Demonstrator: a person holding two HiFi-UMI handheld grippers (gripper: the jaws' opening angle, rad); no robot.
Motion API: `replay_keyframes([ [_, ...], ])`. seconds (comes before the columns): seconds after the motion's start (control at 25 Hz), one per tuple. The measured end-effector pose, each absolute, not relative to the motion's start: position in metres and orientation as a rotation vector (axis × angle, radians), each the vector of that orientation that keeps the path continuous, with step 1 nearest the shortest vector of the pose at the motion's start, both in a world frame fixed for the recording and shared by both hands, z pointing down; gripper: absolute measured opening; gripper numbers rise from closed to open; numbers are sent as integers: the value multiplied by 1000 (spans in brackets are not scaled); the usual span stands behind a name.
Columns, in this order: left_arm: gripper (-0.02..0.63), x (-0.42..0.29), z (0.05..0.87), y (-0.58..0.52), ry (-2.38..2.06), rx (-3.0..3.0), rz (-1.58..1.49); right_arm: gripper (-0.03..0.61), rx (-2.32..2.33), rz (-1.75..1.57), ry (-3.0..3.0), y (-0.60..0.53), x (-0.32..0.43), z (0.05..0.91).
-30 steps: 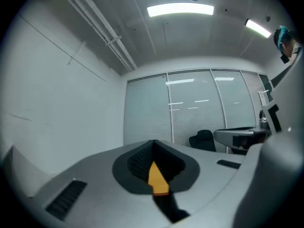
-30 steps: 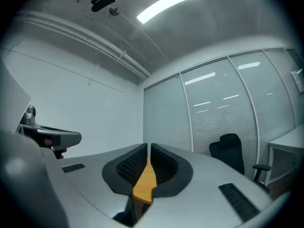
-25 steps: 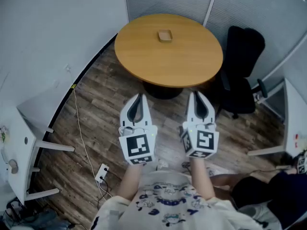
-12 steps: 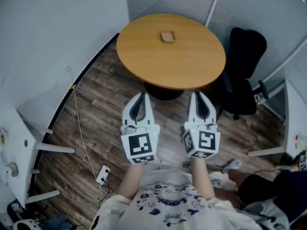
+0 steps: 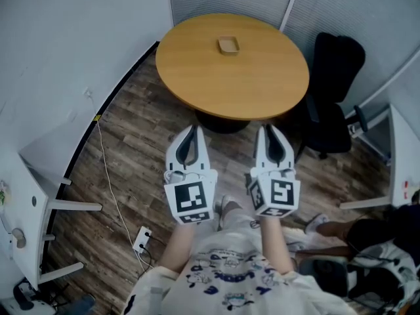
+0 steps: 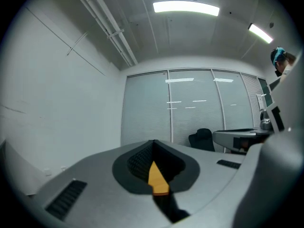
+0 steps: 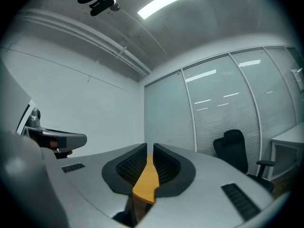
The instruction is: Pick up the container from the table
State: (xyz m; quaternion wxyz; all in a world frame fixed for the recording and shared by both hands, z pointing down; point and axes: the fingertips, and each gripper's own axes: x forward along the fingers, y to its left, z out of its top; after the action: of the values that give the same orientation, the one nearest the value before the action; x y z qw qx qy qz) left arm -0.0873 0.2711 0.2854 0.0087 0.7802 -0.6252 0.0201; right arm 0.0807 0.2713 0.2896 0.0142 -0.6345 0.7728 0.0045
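A black padded office chair [image 5: 333, 90] stands against the right edge of a round table [image 5: 249, 90]. A white desk [image 5: 26, 202] sits at the far left. The floor [image 5: 138, 149] is dark wood plank, and between me and the table it is open. The tabletop is smooth, honey-coloured wood. On its far half lies the container [image 5: 228, 45], small, tan, shallow and rounded-rectangular. I hold both tongs side by side over the floor, short of the table and well apart from the container. The left gripper [image 5: 191, 131] has its ribbed black jaws together at the tips. The right gripper [image 5: 270, 130] is narrow, showing only a thin slit. Neither holds anything.
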Motion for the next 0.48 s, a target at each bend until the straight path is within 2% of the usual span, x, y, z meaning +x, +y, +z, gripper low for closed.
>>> replay_keyframes([
  [0.48, 2, -78, 299, 212, -1969, 2406, 96, 28, -1955, -15, 2445, 204, 87, 304],
])
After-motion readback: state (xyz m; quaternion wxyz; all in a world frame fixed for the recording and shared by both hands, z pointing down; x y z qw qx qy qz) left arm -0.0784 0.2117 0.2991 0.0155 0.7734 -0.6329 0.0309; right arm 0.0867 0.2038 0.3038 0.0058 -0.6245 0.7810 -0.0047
